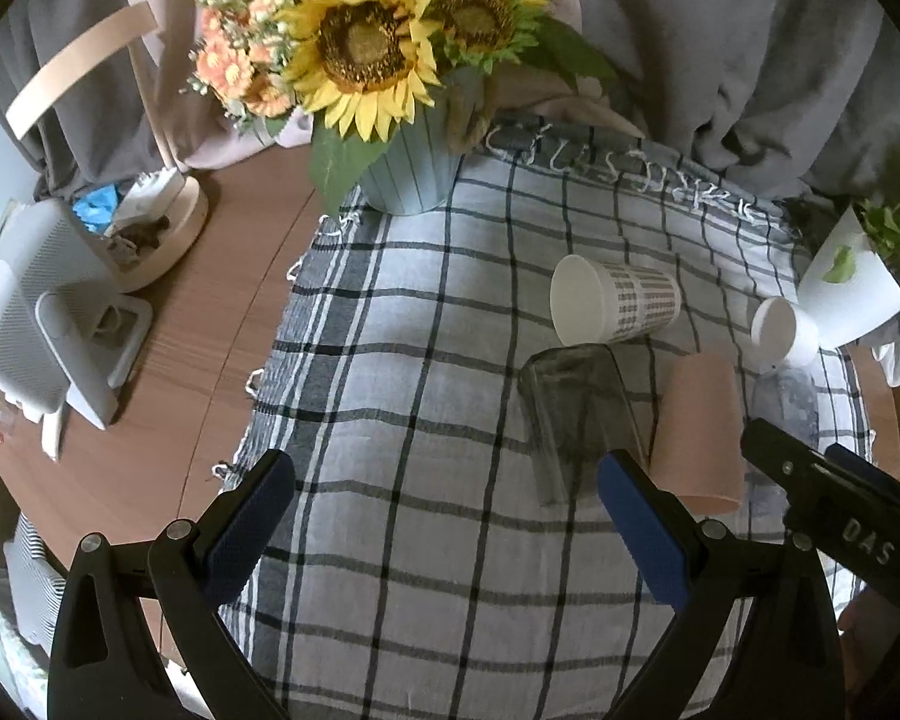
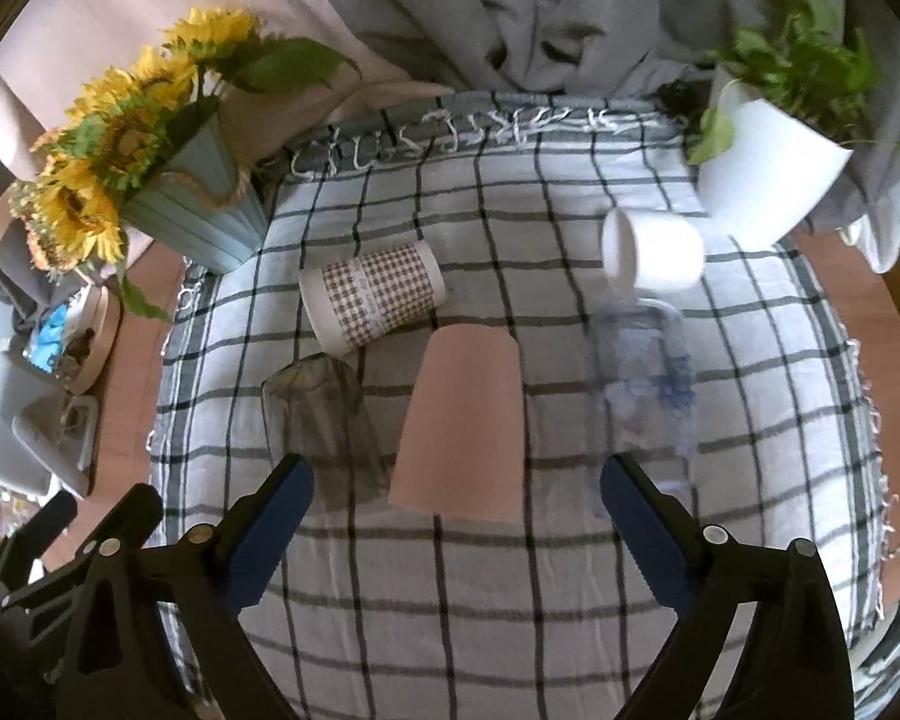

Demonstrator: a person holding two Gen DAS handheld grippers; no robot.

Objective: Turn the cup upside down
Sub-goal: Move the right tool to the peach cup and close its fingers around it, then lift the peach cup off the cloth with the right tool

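Several cups sit on a checked cloth (image 2: 450, 600). A pink cup (image 2: 459, 420) stands upside down, with a dark glass (image 2: 324, 420) upside down to its left and a clear blue-tinted glass mug (image 2: 642, 384) to its right. A checked paper cup (image 2: 372, 294) and a white cup (image 2: 654, 249) lie on their sides behind. My right gripper (image 2: 456, 492) is open, just short of the pink cup. My left gripper (image 1: 444, 486) is open over bare cloth, left of the dark glass (image 1: 576, 414); the pink cup (image 1: 699, 426) and checked cup (image 1: 615, 300) show too.
A blue pot of sunflowers (image 1: 408, 174) stands at the cloth's back left, a white plant pot (image 2: 762, 174) at the back right. A grey device (image 1: 36, 318) and a round tray of clutter (image 1: 156, 228) sit on the wooden table at left. Grey fabric lies behind.
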